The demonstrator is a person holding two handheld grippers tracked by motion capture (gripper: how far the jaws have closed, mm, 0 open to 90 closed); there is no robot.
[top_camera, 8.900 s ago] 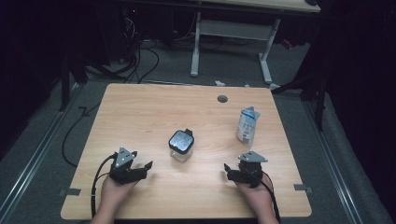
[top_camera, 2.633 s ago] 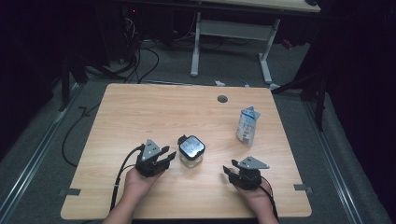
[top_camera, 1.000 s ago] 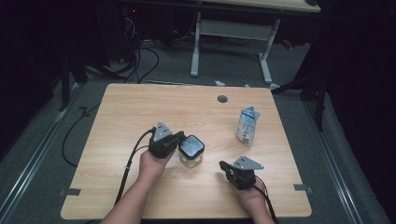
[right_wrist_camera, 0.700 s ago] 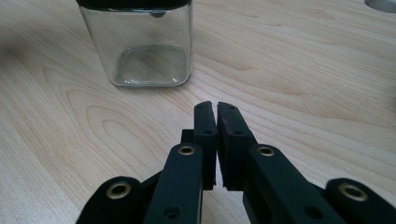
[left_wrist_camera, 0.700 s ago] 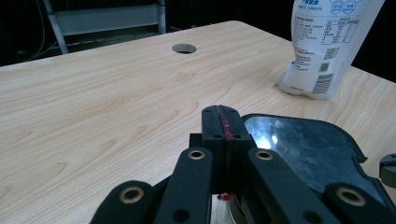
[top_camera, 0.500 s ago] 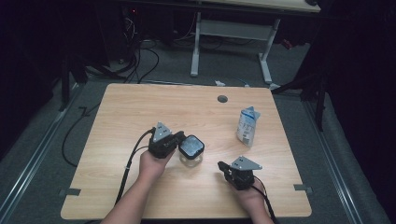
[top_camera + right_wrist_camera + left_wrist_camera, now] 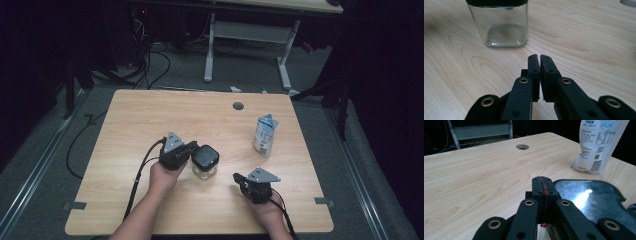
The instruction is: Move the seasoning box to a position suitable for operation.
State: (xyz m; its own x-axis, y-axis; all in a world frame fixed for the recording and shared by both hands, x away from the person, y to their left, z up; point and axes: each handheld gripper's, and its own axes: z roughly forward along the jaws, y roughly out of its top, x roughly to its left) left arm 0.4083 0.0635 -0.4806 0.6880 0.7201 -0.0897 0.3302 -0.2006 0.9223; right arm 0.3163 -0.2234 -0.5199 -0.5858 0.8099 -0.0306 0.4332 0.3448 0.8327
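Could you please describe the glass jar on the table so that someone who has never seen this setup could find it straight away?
Start at the wooden table and look near the middle of its front half. There stands a small square jar of clear glass, empty, with a black lid; the left hand-held gripper is right at its lid. The only other container, a white printed pouch, stands farther right and is not see-through.

I'm working in a dim lab: a pale wooden table [image 7: 150,120] on grey carpet [image 7: 50,165], black cables [image 7: 150,60] trailing behind, a white-legged desk [image 7: 250,30] beyond.
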